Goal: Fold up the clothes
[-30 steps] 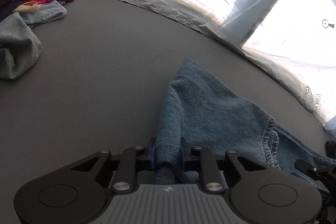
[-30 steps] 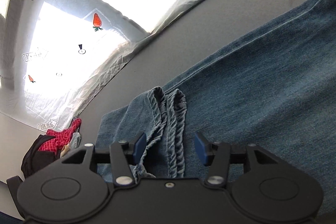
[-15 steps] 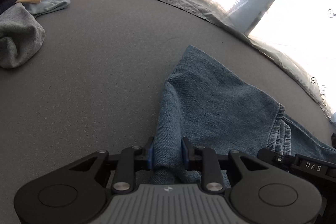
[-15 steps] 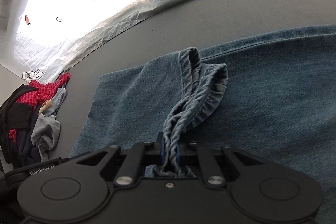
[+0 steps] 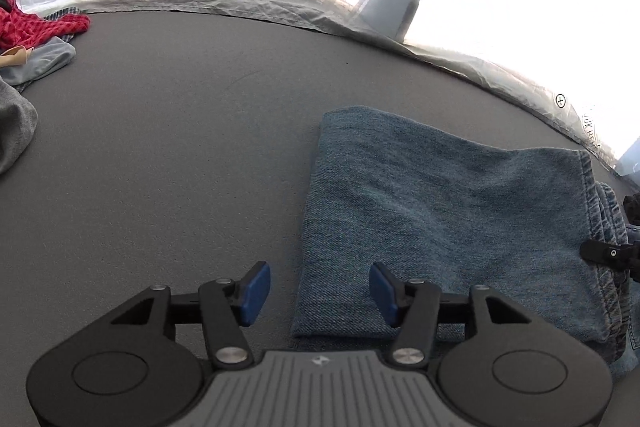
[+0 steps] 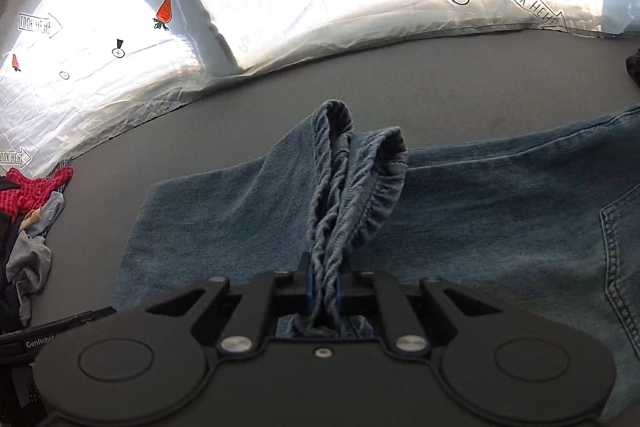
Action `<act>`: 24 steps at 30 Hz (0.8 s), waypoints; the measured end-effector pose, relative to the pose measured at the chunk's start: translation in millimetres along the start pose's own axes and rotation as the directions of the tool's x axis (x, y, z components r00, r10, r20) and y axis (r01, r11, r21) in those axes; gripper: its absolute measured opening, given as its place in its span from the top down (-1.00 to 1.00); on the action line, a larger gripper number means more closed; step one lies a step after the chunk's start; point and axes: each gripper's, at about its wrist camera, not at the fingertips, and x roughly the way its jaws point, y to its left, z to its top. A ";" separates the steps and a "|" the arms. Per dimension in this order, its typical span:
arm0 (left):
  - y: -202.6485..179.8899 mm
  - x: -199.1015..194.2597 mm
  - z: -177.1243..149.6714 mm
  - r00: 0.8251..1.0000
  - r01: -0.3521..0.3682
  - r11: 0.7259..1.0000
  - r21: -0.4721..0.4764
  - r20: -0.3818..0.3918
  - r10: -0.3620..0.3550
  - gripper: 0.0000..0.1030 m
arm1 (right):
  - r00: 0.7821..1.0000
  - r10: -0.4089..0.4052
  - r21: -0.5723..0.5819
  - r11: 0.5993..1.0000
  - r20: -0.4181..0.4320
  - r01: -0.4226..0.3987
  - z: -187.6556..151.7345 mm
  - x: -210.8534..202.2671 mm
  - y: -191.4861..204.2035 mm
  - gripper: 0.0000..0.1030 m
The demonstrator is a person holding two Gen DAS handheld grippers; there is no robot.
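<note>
I counted one pair of jeans (image 5: 452,223), blue denim with a coarse twill weave, lying on the flat grey bench (image 5: 168,155). One folded panel lay smooth and roughly rectangular, its hem edge stitched and puckered. My left tool (image 5: 318,291) stood released, its two blue pads spread wide; the panel's near left corner lay between them, though I could not tell whether either touched the cloth. My right tool (image 6: 323,287) was clenched on the bunched, ropey hems of the jeans (image 6: 348,183), pulling them up into two ridged folds. One heap of clothes (image 6: 28,223) sat at the bench's far left: red checked, pale grey and dark pieces, all crumpled.
</note>
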 end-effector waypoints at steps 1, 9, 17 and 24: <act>-1.9 2.6 -2.4 1.000 -0.002 1.000 -0.003 -0.003 0.002 -0.11 | 1.000 -0.003 0.004 1.000 -0.009 0.003 -3.5 3.8 -4.5 0.77; 7.0 13.3 -14.2 0.999 -0.043 0.992 -0.116 -0.017 0.041 -0.49 | 0.997 -0.069 -0.123 0.990 -0.045 0.063 -17.0 35.0 -5.3 0.51; 3.5 9.4 -22.0 0.998 -0.061 0.988 -0.142 -0.014 0.059 -0.46 | 0.999 -0.025 -0.075 0.997 -0.044 0.022 -17.4 31.1 -10.7 0.22; 0.9 -3.4 -20.4 1.000 -0.009 0.974 -0.228 0.006 0.010 0.41 | 1.000 -0.011 0.069 0.998 -0.008 0.011 -26.0 0.1 -31.8 0.17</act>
